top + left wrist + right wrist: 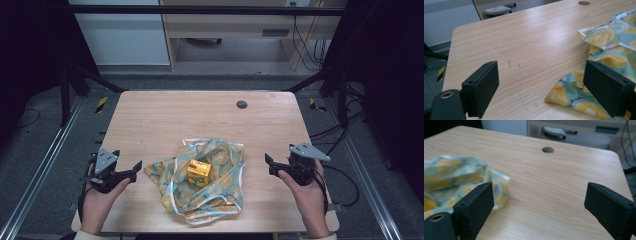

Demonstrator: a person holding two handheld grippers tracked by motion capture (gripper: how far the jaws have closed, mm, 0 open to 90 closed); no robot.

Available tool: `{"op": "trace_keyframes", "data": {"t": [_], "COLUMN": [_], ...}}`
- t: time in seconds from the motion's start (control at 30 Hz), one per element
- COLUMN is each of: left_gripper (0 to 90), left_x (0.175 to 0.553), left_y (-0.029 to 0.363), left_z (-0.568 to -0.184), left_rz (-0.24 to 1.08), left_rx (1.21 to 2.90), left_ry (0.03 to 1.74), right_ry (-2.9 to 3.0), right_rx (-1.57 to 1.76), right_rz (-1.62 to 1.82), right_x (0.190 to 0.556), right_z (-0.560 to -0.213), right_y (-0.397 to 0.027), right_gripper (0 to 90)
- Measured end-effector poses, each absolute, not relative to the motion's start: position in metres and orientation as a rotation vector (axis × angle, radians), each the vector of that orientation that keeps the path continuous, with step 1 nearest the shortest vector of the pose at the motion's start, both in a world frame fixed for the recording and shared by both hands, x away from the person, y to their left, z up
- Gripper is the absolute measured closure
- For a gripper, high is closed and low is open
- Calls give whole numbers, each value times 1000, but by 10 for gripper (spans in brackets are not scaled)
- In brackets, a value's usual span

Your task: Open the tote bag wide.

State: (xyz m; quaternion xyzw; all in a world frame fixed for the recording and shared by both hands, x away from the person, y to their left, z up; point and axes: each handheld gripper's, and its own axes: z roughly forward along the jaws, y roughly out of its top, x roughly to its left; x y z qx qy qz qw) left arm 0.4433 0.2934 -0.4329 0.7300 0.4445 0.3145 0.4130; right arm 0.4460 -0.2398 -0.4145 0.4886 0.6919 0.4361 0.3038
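High view | left gripper, right gripper: both wide open, empty | advice: pinch patterned cloth edges, cover yellow carton evenly

A cloth bag lies on the near middle of the table, with a small carton sitting on it. My left gripper is left of the bag and my right gripper right of it, both apart from it. A round hole lies in the tabletop behind the bag.

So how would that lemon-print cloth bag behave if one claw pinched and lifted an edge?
The lemon-print cloth bag lies crumpled and folded, so it is probably floppy and would drape. The small yellow carton resting in its folds would likely slide or tip out.
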Motion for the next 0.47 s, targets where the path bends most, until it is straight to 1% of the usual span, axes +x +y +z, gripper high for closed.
{"op": "trace_keyframes", "data": {"t": [0.17,0.3,0.47], "left_gripper": [109,93,90], "left_x": [464,480,485], "left_y": [307,325,340], "left_z": [-445,-457,-459], "left_rz": [787,759,704], "left_rx": [1843,1864,1770], "left_ry": [1185,1246,1315], "right_ry": [1801,1880,1895], "right_rx": [1328,1387,1457], "right_rz": [1080,1023,1005], "right_x": [452,459,467], "right_z": [-437,-465,-476], "right_y": [-255,-265,-273], "right_gripper": [80,57,75]}}
